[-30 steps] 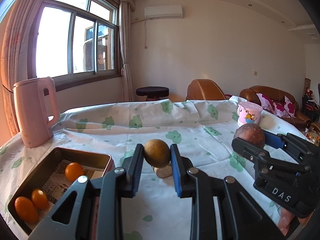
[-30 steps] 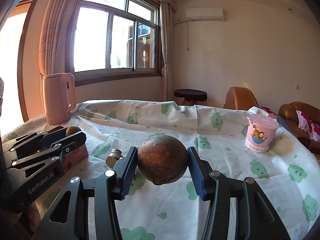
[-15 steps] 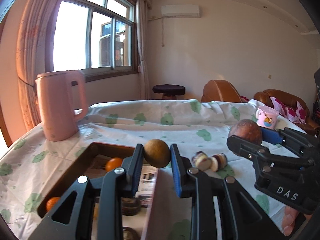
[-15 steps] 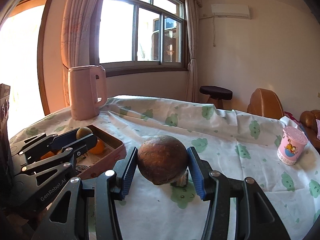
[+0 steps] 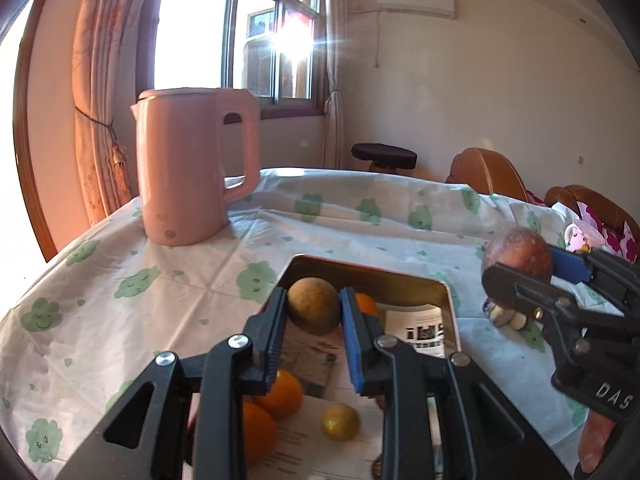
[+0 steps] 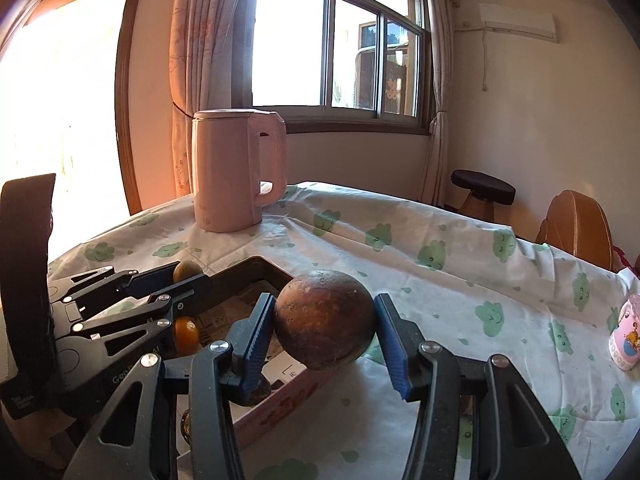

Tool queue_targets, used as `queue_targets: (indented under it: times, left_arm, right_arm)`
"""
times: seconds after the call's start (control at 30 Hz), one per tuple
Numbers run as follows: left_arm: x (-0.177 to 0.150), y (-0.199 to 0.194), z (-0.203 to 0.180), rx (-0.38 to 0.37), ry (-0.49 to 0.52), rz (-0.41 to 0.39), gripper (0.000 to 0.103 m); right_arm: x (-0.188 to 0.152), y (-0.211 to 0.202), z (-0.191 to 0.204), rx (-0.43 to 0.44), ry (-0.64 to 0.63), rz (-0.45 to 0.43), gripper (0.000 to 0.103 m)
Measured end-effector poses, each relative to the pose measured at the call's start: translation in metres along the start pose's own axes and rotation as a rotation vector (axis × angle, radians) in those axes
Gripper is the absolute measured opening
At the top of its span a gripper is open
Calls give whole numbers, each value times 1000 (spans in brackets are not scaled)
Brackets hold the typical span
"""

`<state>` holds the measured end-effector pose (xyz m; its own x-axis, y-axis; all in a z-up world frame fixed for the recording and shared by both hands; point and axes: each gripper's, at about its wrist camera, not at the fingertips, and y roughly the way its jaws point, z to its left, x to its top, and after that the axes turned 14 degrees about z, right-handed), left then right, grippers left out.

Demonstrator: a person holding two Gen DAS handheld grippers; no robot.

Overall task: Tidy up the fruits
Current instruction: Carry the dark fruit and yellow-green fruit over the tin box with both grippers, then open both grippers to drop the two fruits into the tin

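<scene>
Two hand-held claws hover over a table covered in a white cloth with green prints. The left claw is closed on a small tan fruit above an open metal tin holding oranges. Just to its right, the right claw grips a larger brown fruit over the tin's edge; a pink kettle stands behind.

Harsh window glare, perhaps sun; fisheye-warped edges.
</scene>
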<state>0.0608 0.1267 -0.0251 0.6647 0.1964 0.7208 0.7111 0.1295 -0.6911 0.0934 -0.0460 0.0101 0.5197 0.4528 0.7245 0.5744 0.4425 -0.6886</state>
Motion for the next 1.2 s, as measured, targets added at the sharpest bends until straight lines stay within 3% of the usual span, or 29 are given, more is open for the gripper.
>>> queue_targets:
  times: [0.33,0.8,0.87,1.03,1.2]
  left_arm:
    - [-1,14,16,20,-16,50,28]
    - [-3,28,15,35,-6,94,29]
    - [-3,26,14,31,-6,92,31]
    - [-4,23,14,35,-14,79,55]
    - [-5,17,12,29,-14,64,65]
  right_arm:
    - [2,37,30,20,-50,82,52]
    - [-9,67,34,41,-66,175,53]
    - [-10,64,37,24,-77,161,54]
    - [-10,55,42,3,-94,137,62]
    - [-14,44,36,10,-77,117,62]
